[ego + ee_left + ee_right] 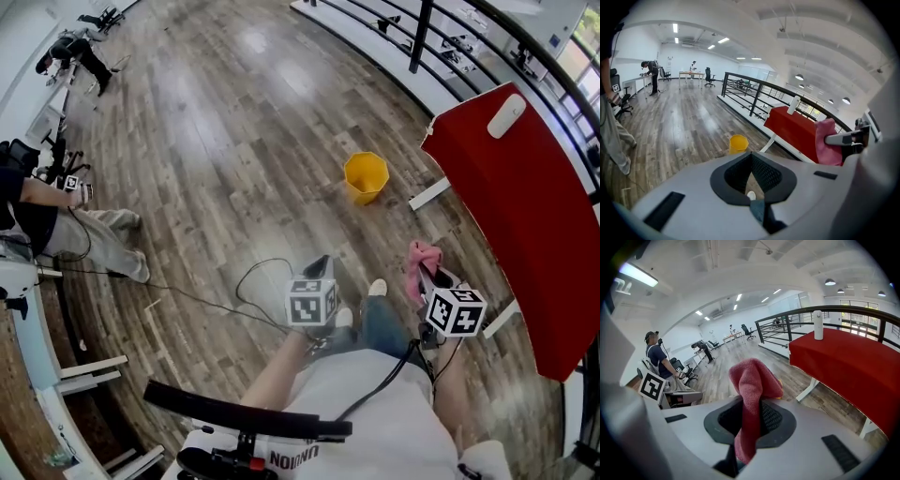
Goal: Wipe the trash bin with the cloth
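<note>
A yellow trash bin [366,176] stands upright on the wooden floor, well ahead of both grippers. My left gripper [322,269] is shut with nothing in it and points down toward the floor short of the bin [738,143]. To its right, my right gripper [427,274] is shut on a pink cloth [421,257]. In the right gripper view the cloth [752,380] bunches above the jaws and hangs down between them, hiding nearly all of the bin. The left gripper view shows the cloth [826,147] at its right edge.
A red-covered table [525,216] with a white bottle [506,115] stands close on the right. A black railing [422,37] runs behind it. A seated person [84,230] is at the left, and a cable [253,281] loops on the floor near my shoes [377,288].
</note>
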Tool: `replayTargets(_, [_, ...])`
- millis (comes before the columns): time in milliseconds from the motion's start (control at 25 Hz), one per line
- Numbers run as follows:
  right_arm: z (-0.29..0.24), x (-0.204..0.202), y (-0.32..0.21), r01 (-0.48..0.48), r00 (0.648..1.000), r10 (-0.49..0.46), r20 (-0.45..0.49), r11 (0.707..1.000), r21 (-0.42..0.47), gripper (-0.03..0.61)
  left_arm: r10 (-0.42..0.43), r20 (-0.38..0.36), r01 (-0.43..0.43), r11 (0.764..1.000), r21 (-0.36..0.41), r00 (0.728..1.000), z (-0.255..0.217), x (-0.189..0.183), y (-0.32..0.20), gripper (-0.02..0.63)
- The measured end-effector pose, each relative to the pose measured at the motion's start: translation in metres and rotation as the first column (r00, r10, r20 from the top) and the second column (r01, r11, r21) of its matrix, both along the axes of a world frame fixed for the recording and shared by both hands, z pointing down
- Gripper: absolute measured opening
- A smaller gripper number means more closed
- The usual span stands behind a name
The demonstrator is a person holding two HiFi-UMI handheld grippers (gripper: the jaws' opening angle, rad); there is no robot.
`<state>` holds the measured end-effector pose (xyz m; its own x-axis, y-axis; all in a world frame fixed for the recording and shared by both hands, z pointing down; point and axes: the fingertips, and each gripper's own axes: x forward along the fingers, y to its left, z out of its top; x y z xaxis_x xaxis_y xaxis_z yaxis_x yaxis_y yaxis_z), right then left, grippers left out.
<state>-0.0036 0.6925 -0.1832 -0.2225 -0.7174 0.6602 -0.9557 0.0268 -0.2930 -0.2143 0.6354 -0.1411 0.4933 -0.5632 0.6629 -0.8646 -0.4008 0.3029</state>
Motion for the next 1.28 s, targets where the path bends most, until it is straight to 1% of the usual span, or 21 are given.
replayTargets(120, [0.007,0.002,-0.015,0.013,1.000,-0.013,0.000,1.000,-0.015,0.051,-0.018,-0.009,0.017,1.000,-0.019,1.000,0.007,-0.001,-0.013,0.005])
replayTargets(200, [0.010,0.005,-0.032,0.025,1.000,-0.025,0.003,0.999,-0.020,0.051,-0.033,-0.014,0.032,0.999,-0.019,0.999,0.008,0.002,-0.027,0.005])
replayTargets(320, [0.017,0.014,-0.064,0.037,0.999,-0.036,0.016,0.999,-0.031,0.051,-0.047,0.011,0.047,0.999,-0.010,0.999,0.010,0.006,-0.053,0.005])
replayTargets(480, [0.023,0.031,-0.106,0.052,0.998,-0.051,0.023,0.997,-0.055,0.051,-0.061,0.023,0.061,0.998,-0.025,0.998,0.014,0.014,-0.089,0.005])
replayTargets(560, [0.022,0.041,-0.128,0.069,0.998,-0.068,0.018,0.996,-0.059,0.051,-0.059,0.014,0.059,0.998,-0.021,0.998,0.012,0.025,-0.112,0.005])
replayTargets(720, [0.026,0.059,-0.166,0.108,0.994,-0.107,0.017,0.992,-0.072,0.051,-0.077,-0.033,0.077,0.997,-0.002,0.996,0.005,0.056,-0.154,0.005])
replayTargets(880, [0.035,0.069,-0.192,0.136,0.991,-0.135,0.020,0.987,-0.088,0.051,-0.060,-0.038,0.060,0.998,0.002,0.997,0.007,0.079,-0.177,0.005])
replayTargets(1120, [0.049,0.078,-0.223,0.140,0.990,-0.137,0.037,0.983,-0.118,0.051,-0.045,-0.040,0.044,0.999,-0.031,0.998,0.018,0.085,-0.207,0.005])
replayTargets(1280, [0.061,0.076,-0.249,0.137,0.990,-0.132,0.040,0.979,-0.149,0.051,-0.034,-0.027,0.033,0.998,-0.054,0.999,0.030,0.082,-0.236,0.005])
